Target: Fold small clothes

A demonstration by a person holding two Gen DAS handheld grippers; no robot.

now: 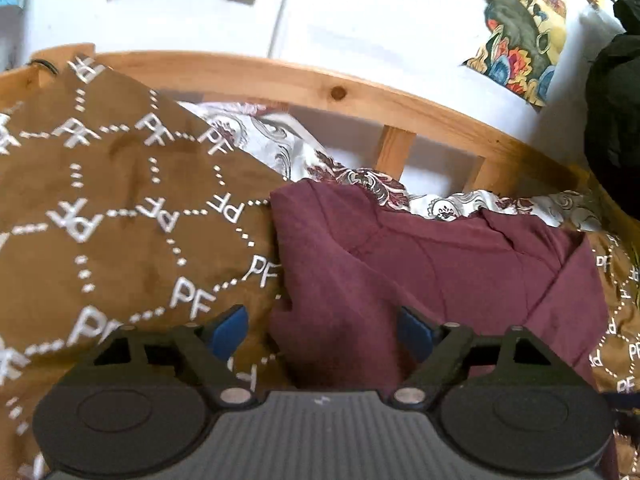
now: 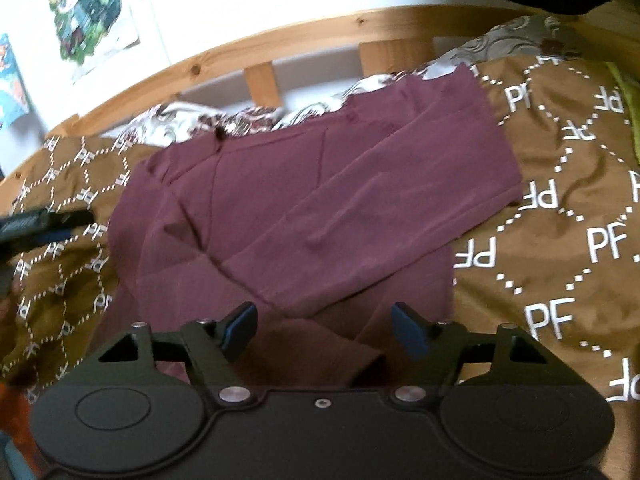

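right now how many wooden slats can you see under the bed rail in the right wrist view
2. One slat stands left of centre under the rail; the other slat is to its right. More may be hidden behind the bedding.

Maroon garment ahead of right gripper: matt soft cloth, lightly creased. Brown blanket under it: suede-like matt fabric, white print. Bed rail beyond: knotty bare wood. Gripper bodies matt black plastic, blue fingertips, shiny metal pins.

White "PF" letters repeat across the brown blanket.
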